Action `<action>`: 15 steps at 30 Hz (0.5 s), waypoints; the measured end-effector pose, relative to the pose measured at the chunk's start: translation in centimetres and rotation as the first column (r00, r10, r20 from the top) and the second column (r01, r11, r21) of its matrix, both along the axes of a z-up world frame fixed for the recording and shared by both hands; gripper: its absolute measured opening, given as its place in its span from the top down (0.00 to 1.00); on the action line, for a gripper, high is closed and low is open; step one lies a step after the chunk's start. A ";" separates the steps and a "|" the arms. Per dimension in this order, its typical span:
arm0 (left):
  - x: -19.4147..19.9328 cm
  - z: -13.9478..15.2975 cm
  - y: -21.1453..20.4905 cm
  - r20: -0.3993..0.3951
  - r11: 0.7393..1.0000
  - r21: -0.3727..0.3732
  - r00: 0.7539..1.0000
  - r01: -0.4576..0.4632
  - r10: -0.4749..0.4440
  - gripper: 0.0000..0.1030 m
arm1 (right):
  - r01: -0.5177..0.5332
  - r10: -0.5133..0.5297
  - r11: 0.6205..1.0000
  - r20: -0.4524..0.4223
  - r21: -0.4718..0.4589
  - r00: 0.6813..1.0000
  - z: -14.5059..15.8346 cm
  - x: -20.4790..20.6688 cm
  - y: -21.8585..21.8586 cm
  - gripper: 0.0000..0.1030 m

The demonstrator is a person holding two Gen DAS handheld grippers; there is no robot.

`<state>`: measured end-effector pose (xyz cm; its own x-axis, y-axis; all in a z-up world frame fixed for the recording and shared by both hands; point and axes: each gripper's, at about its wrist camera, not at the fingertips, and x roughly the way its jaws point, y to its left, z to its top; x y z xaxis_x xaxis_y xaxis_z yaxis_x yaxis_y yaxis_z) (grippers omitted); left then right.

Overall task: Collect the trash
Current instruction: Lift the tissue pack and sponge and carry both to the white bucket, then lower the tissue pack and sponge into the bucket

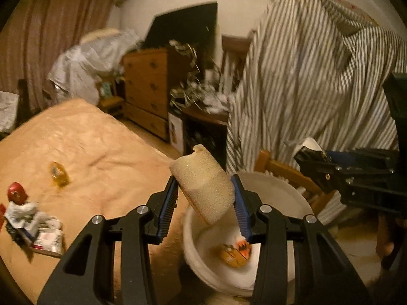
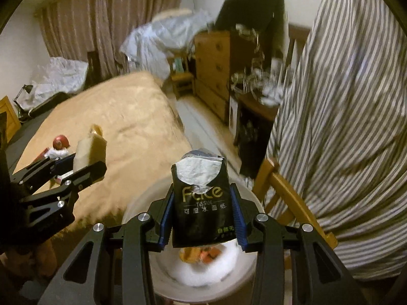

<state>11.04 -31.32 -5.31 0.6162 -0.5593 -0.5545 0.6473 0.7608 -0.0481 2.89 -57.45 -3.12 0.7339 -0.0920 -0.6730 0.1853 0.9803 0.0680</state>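
My left gripper is shut on a cream foam piece, held just above the near rim of a round white bin. Orange wrappers lie at the bin's bottom. My right gripper is shut on a black tissue pack with its torn top showing white tissue; it hangs over the same white bin. The right gripper also shows at the right of the left wrist view, and the left gripper with the foam piece at the left of the right wrist view.
A bed with a tan blanket holds a yellow wrapper, a red item and crumpled paper with a small box. A striped shirt hangs over a wooden chair beside the bin. A wooden dresser stands behind.
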 end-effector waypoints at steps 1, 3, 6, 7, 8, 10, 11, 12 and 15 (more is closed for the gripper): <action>0.3 -0.5 -0.7 -0.018 1.000 0.010 1.000 0.008 -0.008 0.60 | -0.004 0.004 1.000 -0.024 0.011 1.000 -0.3 0.6 -0.7 0.60; 0.9 -1.2 -1.4 -0.058 0.999 0.030 0.998 0.027 -0.026 0.60 | -0.012 0.016 0.999 -0.087 0.040 0.996 -1.7 1.8 -1.9 0.60; 1.9 -2.5 -2.6 -0.117 0.996 0.064 0.992 0.062 -0.054 0.60 | -0.021 0.032 0.997 -0.162 0.070 0.986 -3.5 3.3 -3.2 0.60; 2.2 -3.0 -3.0 -0.136 0.994 0.078 0.989 0.072 -0.061 0.60 | -0.022 0.034 0.997 -0.178 0.074 0.983 -3.8 3.5 -3.1 0.60; 2.4 -3.2 -3.3 -0.149 0.993 0.084 0.987 0.077 -0.064 0.60 | -0.021 0.039 0.996 -0.199 0.088 0.979 -4.5 3.8 -3.4 0.60; 3.0 -3.9 -3.8 -0.183 0.991 0.100 0.981 0.088 -0.069 0.60 | -0.020 0.045 0.994 -0.230 0.108 0.972 -5.3 4.3 -3.6 0.60; 3.2 -4.3 -4.0 -0.194 0.989 0.112 0.978 0.095 -0.072 0.60 | -0.020 0.047 0.993 -0.245 0.112 0.968 -5.7 4.5 -3.8 0.60; 3.3 -4.4 -4.2 -0.198 0.988 0.119 0.978 0.097 -0.072 0.60 | -0.021 0.051 0.993 -0.257 0.118 0.965 -6.0 4.7 -4.0 0.60; 3.5 -4.9 -4.7 -0.207 0.985 0.143 0.976 0.099 -0.068 0.60 | -0.026 0.058 0.993 -0.271 0.118 0.961 -6.5 4.2 -3.3 0.60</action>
